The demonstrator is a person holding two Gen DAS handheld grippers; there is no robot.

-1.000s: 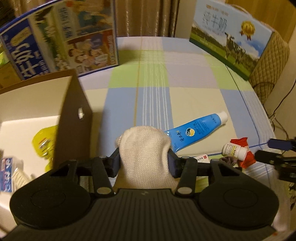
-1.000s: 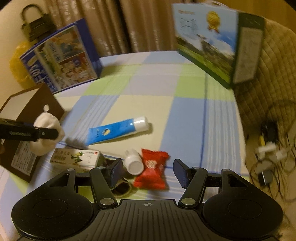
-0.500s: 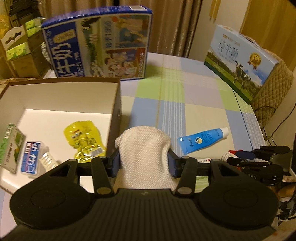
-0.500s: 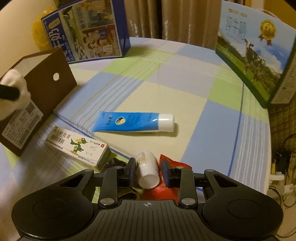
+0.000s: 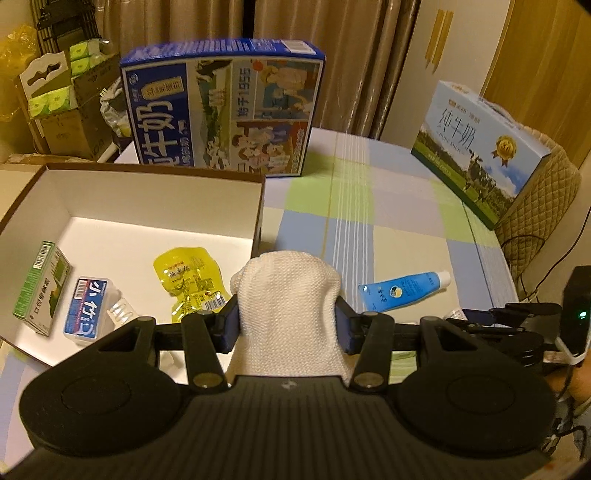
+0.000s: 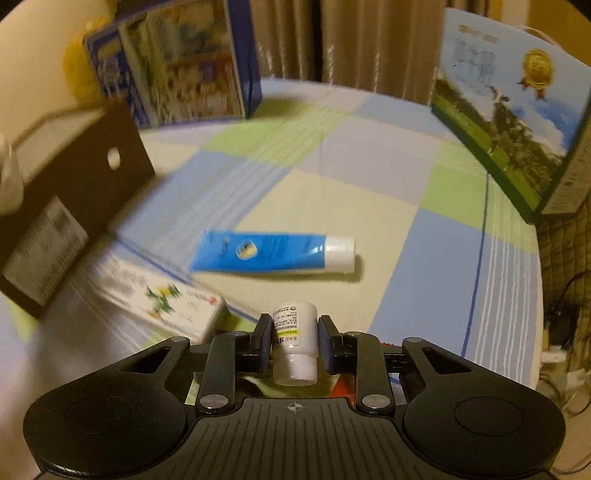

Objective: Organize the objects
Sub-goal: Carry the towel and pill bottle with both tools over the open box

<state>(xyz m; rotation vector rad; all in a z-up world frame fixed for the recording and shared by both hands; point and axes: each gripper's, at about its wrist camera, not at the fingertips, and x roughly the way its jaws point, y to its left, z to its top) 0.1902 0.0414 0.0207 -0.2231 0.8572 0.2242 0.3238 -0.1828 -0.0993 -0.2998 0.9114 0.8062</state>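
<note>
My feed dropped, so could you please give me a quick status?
Left hand-held gripper shut on white cloth, beside open box. Right hand-held gripper shut on pill bottle. Path clear.

Two milk cartons upright on checked tablecloth; curtains behind; cables, seemingly, at right.

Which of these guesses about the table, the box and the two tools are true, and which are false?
1. The left tool grips a white knitted cloth. True.
2. The right tool is empty. False: it grips a small white bottle.
3. The blue tube lies on the tablecloth. True.
4. The yellow pouch lies outside the open box. False: it lies inside.
</note>
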